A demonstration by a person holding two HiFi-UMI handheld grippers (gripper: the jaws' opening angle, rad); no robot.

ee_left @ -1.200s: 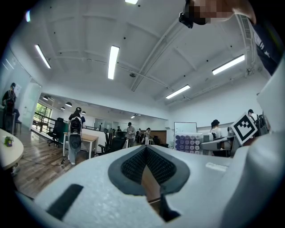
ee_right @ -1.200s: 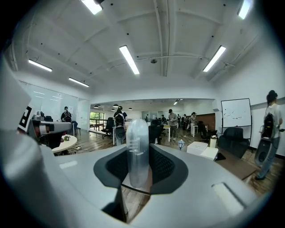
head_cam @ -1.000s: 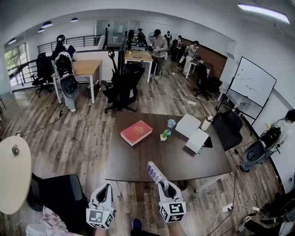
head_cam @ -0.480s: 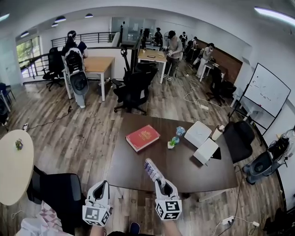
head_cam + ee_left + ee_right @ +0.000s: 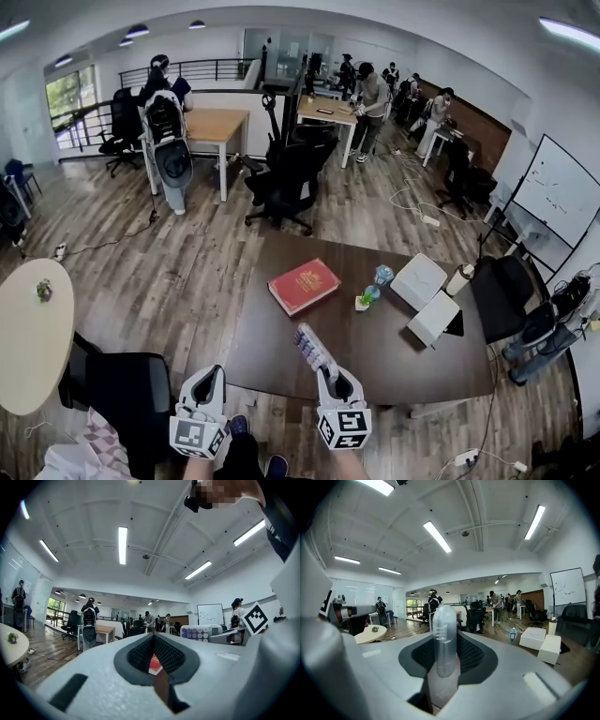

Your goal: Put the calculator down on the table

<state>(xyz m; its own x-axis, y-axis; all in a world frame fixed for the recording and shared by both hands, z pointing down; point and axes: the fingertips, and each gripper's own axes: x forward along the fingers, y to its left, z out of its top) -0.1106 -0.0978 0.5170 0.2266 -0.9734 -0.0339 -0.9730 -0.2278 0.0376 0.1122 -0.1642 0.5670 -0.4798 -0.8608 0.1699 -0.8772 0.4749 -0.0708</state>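
A slim calculator (image 5: 312, 349) with rows of pale keys is pinched at its near end by the right gripper (image 5: 330, 377). The rest projects beyond the fingertips, above the near edge of the brown table (image 5: 272, 347). The left gripper (image 5: 214, 374) is held closed at the tips, empty. A red book (image 5: 304, 285) lies farther on the table, and an office with wood flooring is seen around it.

Your left tool (image 5: 213, 377) is low in front of you and points flat ahead. Its jaws are together with nothing in them. Your right tool (image 5: 330, 375) is just beside it, tipped a little down, and its jaws squeeze the calculator (image 5: 312, 349).
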